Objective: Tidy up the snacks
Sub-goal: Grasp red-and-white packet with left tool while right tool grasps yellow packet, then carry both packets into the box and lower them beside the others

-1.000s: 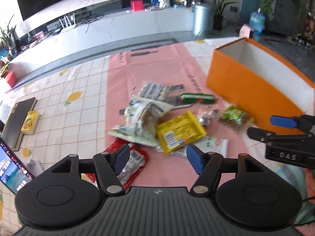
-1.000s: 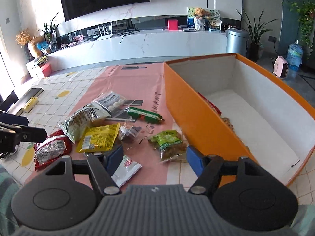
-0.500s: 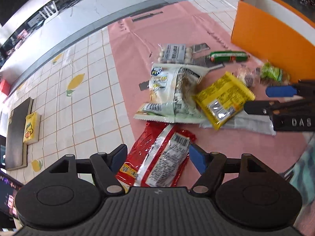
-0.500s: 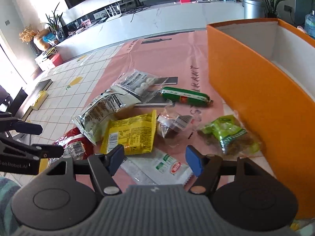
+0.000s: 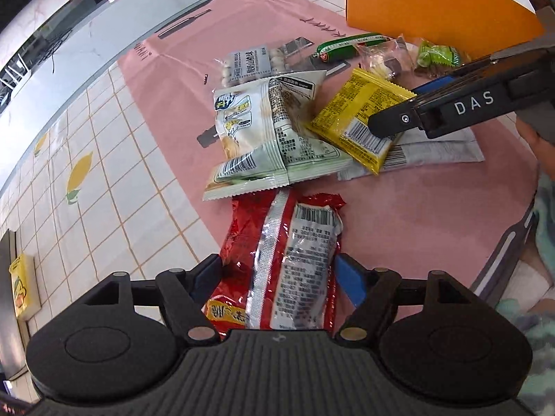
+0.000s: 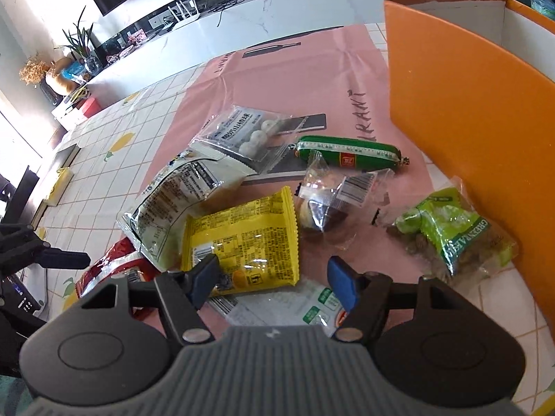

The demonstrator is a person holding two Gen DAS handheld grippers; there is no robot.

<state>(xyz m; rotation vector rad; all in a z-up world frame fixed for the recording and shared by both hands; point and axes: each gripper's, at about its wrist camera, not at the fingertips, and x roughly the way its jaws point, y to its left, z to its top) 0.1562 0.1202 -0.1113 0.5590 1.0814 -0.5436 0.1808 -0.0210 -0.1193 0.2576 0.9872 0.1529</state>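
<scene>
A pile of snack packets lies on a pink mat point(image 5: 399, 228). My left gripper point(image 5: 277, 274) is open, its fingers on either side of a red packet point(image 5: 288, 253). My right gripper point(image 6: 274, 280) is open, low over a yellow packet point(image 6: 246, 239) and a white sachet point(image 6: 291, 308); it also shows in the left wrist view point(image 5: 399, 118). Further off lie a pale green bag point(image 5: 274, 135), a clear packet of white balls point(image 6: 249, 135), a green sausage point(image 6: 347, 154), a small clear wrapped sweet point(image 6: 329, 201) and a green packet point(image 6: 454, 232). An orange box point(image 6: 464, 97) stands to the right.
The table has a white tiled cloth with lemon prints point(image 5: 79, 173). A yellow box point(image 5: 22, 287) lies at its far left edge. A white counter point(image 6: 277, 7) runs behind the table. The left gripper shows in the right wrist view point(image 6: 52, 260).
Both grippers have dropped closer to the table. The left one has moved in around the red packet. The right one has swung left from the orange box to the yellow packet.
</scene>
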